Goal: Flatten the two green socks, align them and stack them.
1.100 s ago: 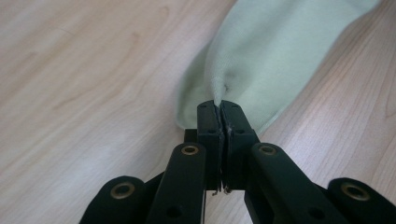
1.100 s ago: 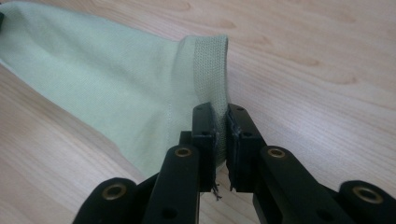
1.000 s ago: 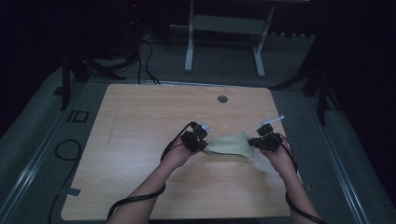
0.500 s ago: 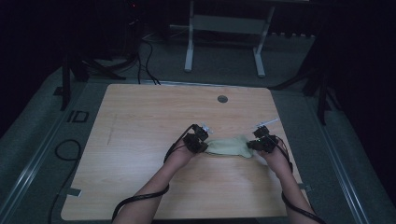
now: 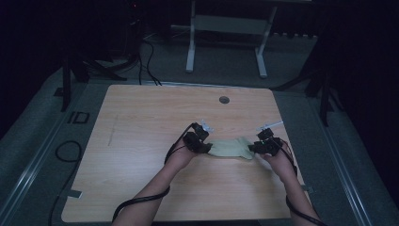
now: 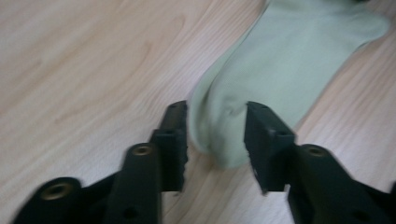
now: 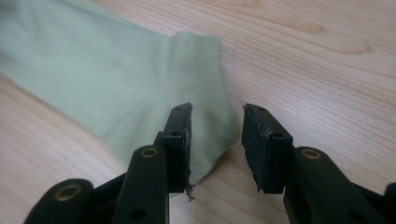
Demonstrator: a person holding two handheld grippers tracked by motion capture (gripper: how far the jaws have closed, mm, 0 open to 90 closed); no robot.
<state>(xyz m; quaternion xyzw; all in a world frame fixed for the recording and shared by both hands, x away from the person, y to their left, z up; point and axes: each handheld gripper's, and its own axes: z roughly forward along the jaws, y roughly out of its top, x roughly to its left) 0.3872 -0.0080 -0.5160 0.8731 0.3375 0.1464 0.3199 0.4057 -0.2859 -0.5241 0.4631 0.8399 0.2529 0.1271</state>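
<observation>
The sock lies flat on the table, right of its middle and toward the near half, stretched left to right between my two hands. It is a pale green knit, soft and matte, with a rounded end at the left and a ribbed cuff at the right.

In the left gripper view the rounded end of the sock sits between my left gripper's black jaws. They stand apart with the cloth in the gap, and I see space between the pads and the fabric, so they are not clamped. The jaw blocks are square-edged, dull black, with brass-coloured rivets farther back.

In the right gripper view the ribbed cuff runs under my right gripper, whose jaws are likewise parted; one corner of the sock lies in the gap and under the left jaw. A frayed thread hangs from that jaw's pad.

From the high view my left gripper and right gripper sit at the two ends of the sock, cables trailing back along my forearms. The table is light wood-grain laminate with rounded corners and a small round grommet near its far edge.
</observation>
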